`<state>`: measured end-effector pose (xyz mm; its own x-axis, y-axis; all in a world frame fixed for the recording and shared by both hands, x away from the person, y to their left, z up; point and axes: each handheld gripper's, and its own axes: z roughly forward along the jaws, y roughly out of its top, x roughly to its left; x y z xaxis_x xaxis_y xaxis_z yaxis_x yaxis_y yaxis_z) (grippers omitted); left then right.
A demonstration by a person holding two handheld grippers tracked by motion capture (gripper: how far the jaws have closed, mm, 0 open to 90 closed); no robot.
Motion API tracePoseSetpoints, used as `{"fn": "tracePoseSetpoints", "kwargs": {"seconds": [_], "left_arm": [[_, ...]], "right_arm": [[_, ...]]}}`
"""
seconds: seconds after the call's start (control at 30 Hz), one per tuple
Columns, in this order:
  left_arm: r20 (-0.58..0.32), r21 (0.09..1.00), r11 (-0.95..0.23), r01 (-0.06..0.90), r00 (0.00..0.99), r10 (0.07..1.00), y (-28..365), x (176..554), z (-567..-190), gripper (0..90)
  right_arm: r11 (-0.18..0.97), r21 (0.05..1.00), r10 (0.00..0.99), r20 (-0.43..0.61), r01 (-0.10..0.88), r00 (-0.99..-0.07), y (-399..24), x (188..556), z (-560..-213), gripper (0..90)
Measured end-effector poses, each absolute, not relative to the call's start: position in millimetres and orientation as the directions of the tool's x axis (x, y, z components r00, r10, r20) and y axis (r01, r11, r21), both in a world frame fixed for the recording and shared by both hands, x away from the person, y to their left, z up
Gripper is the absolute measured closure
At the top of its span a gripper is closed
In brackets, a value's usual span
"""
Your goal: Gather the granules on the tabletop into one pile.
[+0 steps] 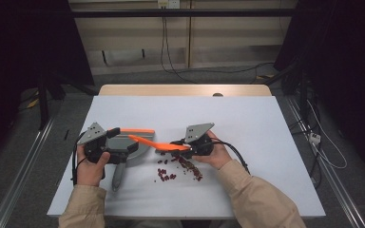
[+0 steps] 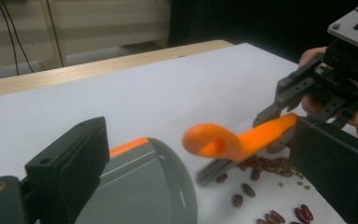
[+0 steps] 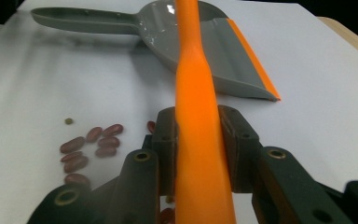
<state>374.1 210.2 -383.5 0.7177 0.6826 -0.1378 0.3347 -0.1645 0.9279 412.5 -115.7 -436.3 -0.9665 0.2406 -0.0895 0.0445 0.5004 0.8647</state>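
I hold my right gripper (image 1: 183,145) with its jaws closed on the orange brush handle (image 3: 198,140); the pads clamp the handle from both sides, and the handle runs straight out ahead between the jaws. In the left gripper view, the handle's curled end (image 2: 209,140) stands clear of the counter (image 1: 247,118), ahead of my left jaws and to their right.

My left gripper (image 1: 111,145) sits at the grey dustpan (image 1: 133,145). In the left gripper view the dustpan's pan lies between the two jaws, but I cannot tell whether the pads press on it or stand apart from it. The dustpan's orange lip (image 3: 254,63) lies flat on the counter, beyond the right jaws and to their right; its grey handle (image 3: 84,18) extends off to the far left of them.

Red beans (image 3: 91,144) lie scattered on the counter just to the left of the right jaws and partly under them. One small green bean (image 3: 69,121) rests just beyond that cluster. In the high view the beans (image 1: 180,166) spread between my two hands, close to the right hand (image 1: 216,154).
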Motion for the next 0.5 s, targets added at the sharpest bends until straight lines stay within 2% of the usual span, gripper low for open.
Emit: {"fn": "tracePoseSetpoints", "kwargs": {"seconds": [0.5], "left_arm": [[-0.131, 0.922, -0.180, 0.344, 0.711, 0.691, 219, 376, -386, 4.7]], "right_arm": [[0.498, 0.866, 0.226, -0.082, 0.043, -0.971, -120, 401, -436, 70.2]]}}
